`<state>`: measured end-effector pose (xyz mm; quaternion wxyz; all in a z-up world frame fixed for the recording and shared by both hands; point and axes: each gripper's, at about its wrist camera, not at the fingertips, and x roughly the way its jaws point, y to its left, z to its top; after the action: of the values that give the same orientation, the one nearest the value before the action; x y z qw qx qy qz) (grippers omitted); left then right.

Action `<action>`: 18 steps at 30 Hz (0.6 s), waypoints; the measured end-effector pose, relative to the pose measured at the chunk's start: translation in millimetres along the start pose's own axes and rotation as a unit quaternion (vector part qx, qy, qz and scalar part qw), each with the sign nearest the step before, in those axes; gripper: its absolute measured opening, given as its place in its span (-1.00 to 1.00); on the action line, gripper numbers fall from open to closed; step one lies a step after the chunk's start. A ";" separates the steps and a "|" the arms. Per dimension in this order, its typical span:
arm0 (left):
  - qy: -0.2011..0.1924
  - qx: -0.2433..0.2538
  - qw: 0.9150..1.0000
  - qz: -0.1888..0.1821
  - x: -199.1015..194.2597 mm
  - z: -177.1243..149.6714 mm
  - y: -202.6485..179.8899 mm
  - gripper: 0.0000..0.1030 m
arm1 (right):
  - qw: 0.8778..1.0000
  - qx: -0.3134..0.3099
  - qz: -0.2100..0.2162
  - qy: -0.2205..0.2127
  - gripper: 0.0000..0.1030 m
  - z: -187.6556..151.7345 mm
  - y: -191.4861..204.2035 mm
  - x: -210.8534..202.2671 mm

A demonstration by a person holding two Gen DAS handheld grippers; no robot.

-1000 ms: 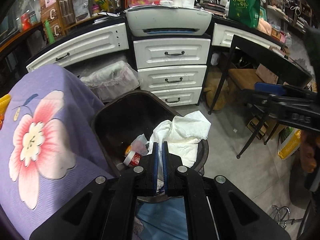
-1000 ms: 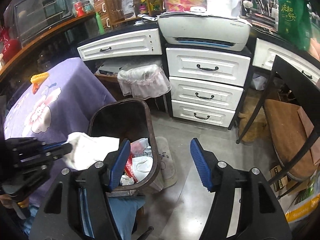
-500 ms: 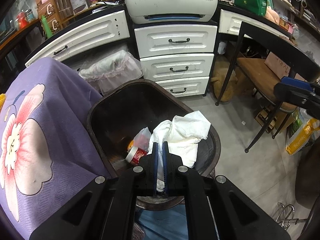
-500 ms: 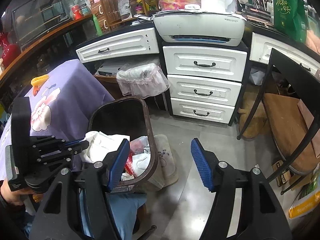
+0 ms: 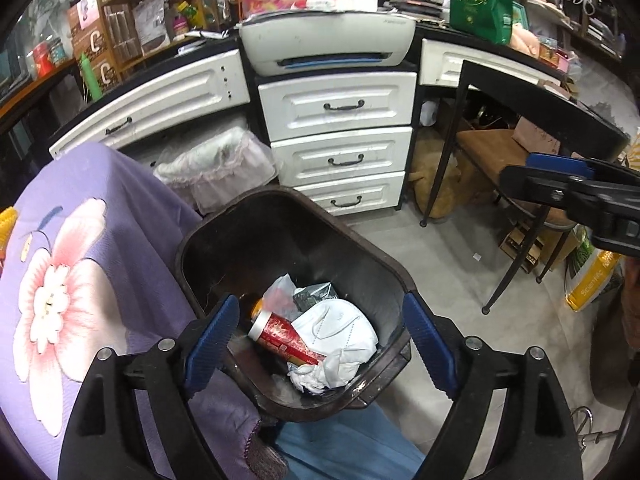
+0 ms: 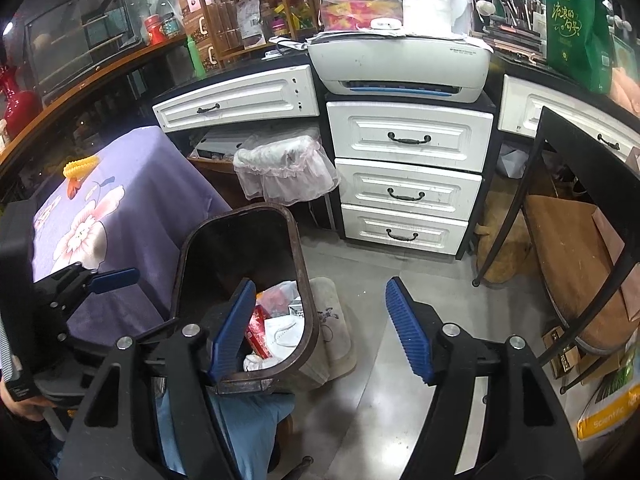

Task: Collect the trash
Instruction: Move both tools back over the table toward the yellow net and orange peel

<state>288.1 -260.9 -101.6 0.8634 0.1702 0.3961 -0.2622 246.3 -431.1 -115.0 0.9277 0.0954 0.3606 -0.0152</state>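
Observation:
A dark brown trash bin [image 5: 394,268] stands on the floor beside the purple-clothed table. Inside lie a white crumpled tissue [image 5: 340,344], a red can [image 5: 280,334] and a clear plastic bag [image 5: 280,292]. My left gripper [image 5: 320,344] is open and empty, directly above the bin, its fingers spread over the trash. In the right wrist view the bin [image 6: 304,280] is at lower left, and the left gripper [image 6: 116,278] shows at the left edge. My right gripper [image 6: 320,328] is open and empty, above the bin's right rim and the floor.
A table with a purple flowered cloth [image 5: 80,248] is to the left of the bin. White drawers [image 5: 340,148] with a printer [image 5: 328,36] on top stand behind. A black table and a brown chair seat [image 6: 568,248] are to the right. A small mat [image 6: 336,332] lies beside the bin.
My left gripper opened and let go of the white tissue, which dropped into the bin. The right gripper stayed open and barely moved.

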 end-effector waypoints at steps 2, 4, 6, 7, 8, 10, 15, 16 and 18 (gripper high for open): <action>-0.007 0.003 1.000 -0.001 -10.1 0.1 0.6 0.61 | 1.000 -0.001 0.002 -0.001 0.34 2.2 2.1 -1.0; -0.018 0.003 1.000 -0.004 -21.7 0.5 2.7 0.62 | 1.000 -0.004 0.003 -0.002 0.35 5.0 6.1 -1.6; -0.030 0.000 1.000 -0.005 -33.6 1.4 6.2 0.63 | 1.000 -0.006 0.008 -0.004 0.36 7.9 11.1 -2.4; -0.034 -0.001 0.999 -0.005 -37.9 1.0 7.9 0.64 | 1.000 -0.006 0.011 -0.005 0.37 9.2 13.7 -2.5; -0.040 -0.002 0.999 -0.004 -43.8 1.6 10.7 0.64 | 1.000 -0.007 0.016 -0.005 0.42 11.0 17.7 -2.8; -0.052 -0.007 0.999 -0.002 -56.5 2.6 17.2 0.65 | 1.000 -0.009 0.025 -0.008 0.50 14.7 25.9 -3.3; -0.078 -0.012 0.997 0.017 -81.5 3.5 33.6 0.66 | 0.998 -0.035 0.044 -0.013 0.50 25.0 57.1 -0.4; -0.081 -0.015 0.996 0.023 -85.1 3.8 38.7 0.67 | 0.998 -0.039 0.048 -0.014 0.50 27.3 62.3 0.6; -0.083 -0.020 0.996 0.035 -89.6 4.3 47.8 0.67 | 0.997 -0.048 0.058 -0.016 0.50 31.1 76.2 2.1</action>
<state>269.5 -196.1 -25.5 0.9052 0.1440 0.3218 -0.2374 275.9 -362.1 -81.3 0.9361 0.0709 0.3400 0.0548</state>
